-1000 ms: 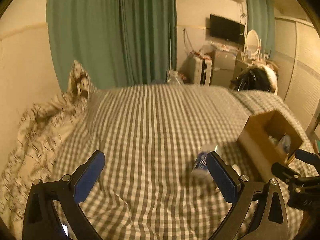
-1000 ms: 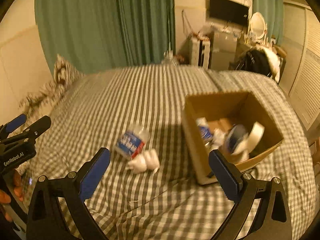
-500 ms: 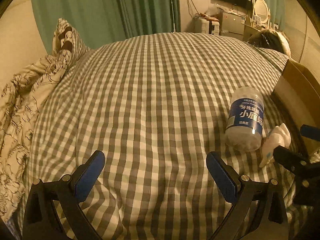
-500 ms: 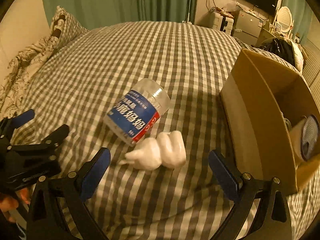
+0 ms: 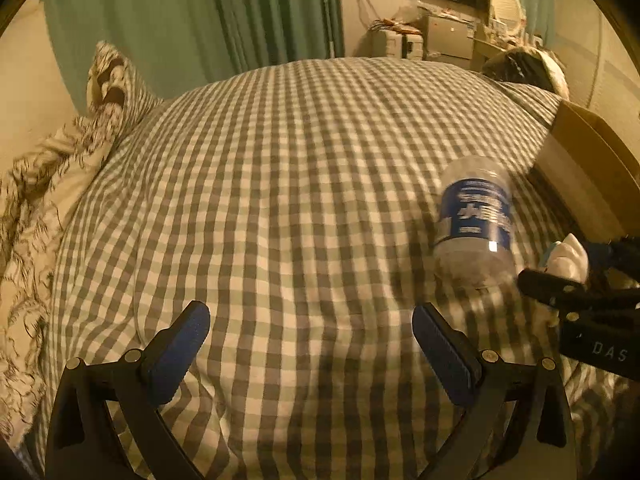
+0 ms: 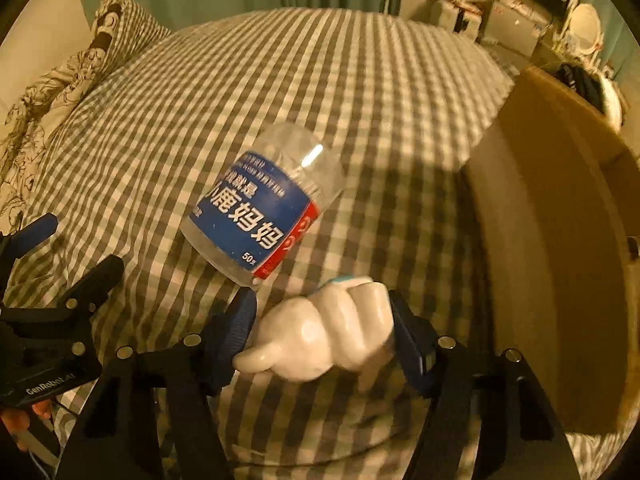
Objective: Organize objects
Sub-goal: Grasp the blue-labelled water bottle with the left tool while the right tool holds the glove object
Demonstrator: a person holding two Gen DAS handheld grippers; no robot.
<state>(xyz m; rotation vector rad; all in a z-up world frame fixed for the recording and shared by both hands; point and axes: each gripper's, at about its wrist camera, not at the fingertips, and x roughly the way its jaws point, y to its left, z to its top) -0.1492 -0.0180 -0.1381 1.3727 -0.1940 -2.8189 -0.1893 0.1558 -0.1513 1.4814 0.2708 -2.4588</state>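
Tongs, left (image 5: 306, 344): released, jaws spread wide, nothing between the pads; poised over bare gingham bedspread (image 5: 280, 184). Compared with a second ago the view sits much nearer the cover, so both tools have come down to working height.

Item 1, patterned pillow (image 6: 68, 68): at ten o'clock in the right wrist view, against the green curtain (image 5: 180, 20). Not part of the sorting, by my reading.

Item 2, clear jar (image 6: 264, 204) with blue label: lying on its side at the centre of the right wrist view, at twelve o'clock from the right tongs, on the bedspread. Untouched; its low end lies just beside the left pad.

Tongs, right (image 6: 322, 334): wide apart a second ago, jaws now closing around item 3, both pads at its flanks and seemingly pressing.

Item 3, white moulded figure (image 6: 320, 332): glossy, lumpy, a turquoise patch on top; sits between the right pads, on or barely above the cover.

Item 4, cardboard box (image 6: 560, 240): open, at three o'clock, near the figure; contents hidden from here.

Status: pick-up of item 3 under way; likely next a lift and carry to the box. Jar remains for collection.
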